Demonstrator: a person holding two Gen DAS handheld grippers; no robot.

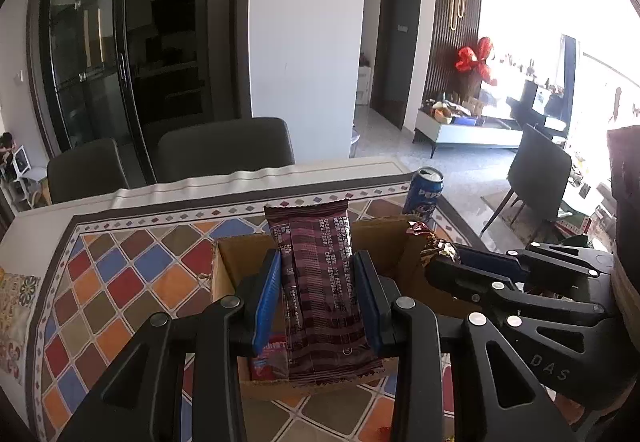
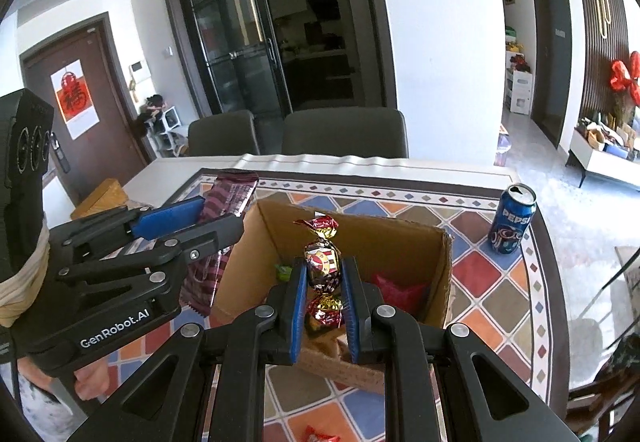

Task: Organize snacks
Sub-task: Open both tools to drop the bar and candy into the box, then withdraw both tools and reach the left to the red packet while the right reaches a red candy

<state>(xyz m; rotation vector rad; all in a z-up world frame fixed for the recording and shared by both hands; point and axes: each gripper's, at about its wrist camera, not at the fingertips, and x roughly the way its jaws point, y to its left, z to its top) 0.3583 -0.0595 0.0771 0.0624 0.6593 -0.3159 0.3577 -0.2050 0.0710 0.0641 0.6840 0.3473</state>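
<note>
Room: dining area with dark glass sliding doors, two grey chairs [image 2: 344, 132] at twelve o'clock beyond the table.
Table: covered by a cloth [image 1: 120, 274] printed with coloured diamonds; it carried an open cardboard box [image 2: 400, 238] near the middle.
Left claw [image 1: 316, 298]: closed on a long maroon snack bar [image 1: 316, 282], gripped across its width with the wrapper standing on end, probably so it could drop lengthwise into the box.
Right claw [image 2: 324, 282]: closed on a foil-wrapped candy [image 2: 322, 266], pinched at its middle with both twisted ends free.
Position of both: each hovered over the box opening, the left claw at nine o'clock of the right one in the right wrist view, close together but apart.
Box contents: a red packet [image 2: 400, 292] and a small green piece [image 2: 283, 271] lay on the floor of the box; another red wrapper showed under the bar in the left wrist view.
Still outside: a red-wrapped snack [image 2: 316, 434] lay on the cloth at six o'clock.
Nearby: an opened Pepsi can [image 2: 512, 220] stood at two o'clock of the box, well apart.
Obstruction: the two claws crowded the same opening, so releasing together looked likely to make them bump.
</note>
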